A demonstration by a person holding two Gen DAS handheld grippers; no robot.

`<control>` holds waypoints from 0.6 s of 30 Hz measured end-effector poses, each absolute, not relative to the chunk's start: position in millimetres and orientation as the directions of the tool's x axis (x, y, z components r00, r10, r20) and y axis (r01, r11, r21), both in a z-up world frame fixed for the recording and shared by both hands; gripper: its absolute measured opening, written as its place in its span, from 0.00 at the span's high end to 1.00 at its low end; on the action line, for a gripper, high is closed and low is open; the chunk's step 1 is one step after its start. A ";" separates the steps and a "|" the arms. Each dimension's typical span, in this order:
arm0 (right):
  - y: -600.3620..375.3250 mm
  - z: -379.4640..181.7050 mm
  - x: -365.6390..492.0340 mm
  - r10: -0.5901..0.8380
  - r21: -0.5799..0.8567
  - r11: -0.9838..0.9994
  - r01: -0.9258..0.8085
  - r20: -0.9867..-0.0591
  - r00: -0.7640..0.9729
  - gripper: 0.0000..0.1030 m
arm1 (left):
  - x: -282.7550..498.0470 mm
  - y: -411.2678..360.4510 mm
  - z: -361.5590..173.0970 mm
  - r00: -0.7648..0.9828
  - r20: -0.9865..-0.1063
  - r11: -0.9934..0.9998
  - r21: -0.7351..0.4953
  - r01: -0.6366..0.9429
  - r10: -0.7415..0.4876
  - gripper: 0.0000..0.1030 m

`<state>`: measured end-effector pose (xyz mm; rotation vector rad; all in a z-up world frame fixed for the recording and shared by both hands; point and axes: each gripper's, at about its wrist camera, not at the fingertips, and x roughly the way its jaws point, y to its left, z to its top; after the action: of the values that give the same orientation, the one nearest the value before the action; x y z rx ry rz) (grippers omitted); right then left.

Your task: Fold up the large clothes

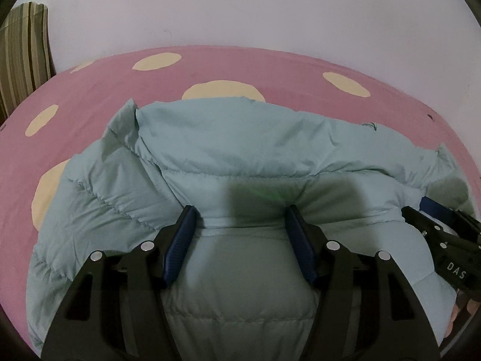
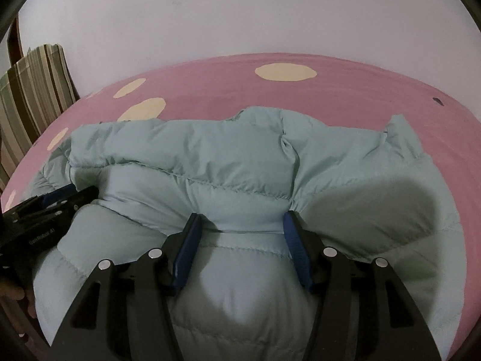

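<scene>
A puffy light-blue quilted jacket [image 1: 228, 150] lies bunched on a pink bed; it also shows in the right wrist view [image 2: 240, 156]. My left gripper [image 1: 240, 219] has its blue-padded jaws apart with a thick fold of the jacket between them, the pads pressing the fabric's sides. My right gripper [image 2: 242, 225] stands the same way on another fold of the jacket. The right gripper shows at the right edge of the left wrist view [image 1: 442, 225]; the left gripper shows at the left edge of the right wrist view [image 2: 51, 204].
The bed has a pink sheet with cream dots [image 1: 270, 69], seen also in the right wrist view [image 2: 330, 96]. A striped pillow [image 1: 24, 51] stands at the far left against a pale wall [image 1: 240, 6]; it also shows in the right wrist view [image 2: 33, 90].
</scene>
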<state>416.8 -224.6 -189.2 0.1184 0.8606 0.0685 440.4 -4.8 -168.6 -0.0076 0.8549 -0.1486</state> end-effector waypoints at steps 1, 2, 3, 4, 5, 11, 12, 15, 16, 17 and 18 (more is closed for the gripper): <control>-227.2 -183.4 416.0 0.119 0.147 0.989 -0.012 -0.749 0.651 0.45 | 439.6 -3.5 -163.5 0.644 -0.753 0.989 -0.068 0.130 -0.137 0.40; -229.5 -177.5 414.3 0.130 0.161 0.987 -0.012 -0.747 0.652 0.45 | 438.9 -1.5 -156.9 0.638 -0.757 0.989 -0.072 0.133 -0.141 0.40; -234.4 -169.4 413.0 0.142 0.179 0.984 -0.011 -0.738 0.659 0.45 | 438.1 2.2 -149.2 0.641 -0.752 0.987 -0.082 0.136 -0.151 0.40; -239.0 -162.6 410.9 0.143 0.187 0.982 -0.006 -0.727 0.672 0.45 | 437.3 4.2 -143.5 0.657 -0.738 0.987 -0.089 0.135 -0.157 0.40; -249.6 -151.2 410.8 0.127 0.190 0.982 0.014 -0.707 0.696 0.44 | 437.0 9.2 -137.0 0.676 -0.720 0.987 -0.091 0.130 -0.155 0.40; -302.4 -152.0 435.1 0.010 0.146 0.979 0.142 -0.733 0.680 0.43 | 473.3 50.1 -137.0 0.685 -0.727 0.998 -0.065 0.017 -0.059 0.40; -309.9 -158.8 438.7 -0.001 0.141 0.977 0.160 -0.746 0.665 0.43 | 478.9 57.6 -143.2 0.670 -0.740 0.997 -0.075 -0.003 -0.054 0.40; -326.3 -183.3 445.5 0.023 0.174 0.968 0.182 -0.782 0.623 0.42 | 488.1 74.3 -162.9 0.639 -0.767 0.993 -0.113 -0.033 -0.066 0.40; -330.4 -192.1 447.0 0.050 0.204 0.962 0.183 -0.788 0.614 0.41 | 490.7 76.1 -169.2 0.632 -0.771 0.991 -0.126 -0.036 -0.076 0.40; -331.3 -196.2 445.5 0.057 0.213 0.960 0.183 -0.785 0.616 0.40 | 493.1 75.9 -174.2 0.629 -0.773 0.990 -0.134 -0.036 -0.082 0.40; -330.0 -198.7 445.8 0.051 0.207 0.962 0.180 -0.780 0.624 0.38 | 495.1 75.2 -176.9 0.629 -0.773 0.990 -0.138 -0.034 -0.086 0.39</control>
<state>445.8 -330.0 -198.7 0.2774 0.8975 -0.0755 495.1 75.2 -176.9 -0.1441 0.8915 -0.0301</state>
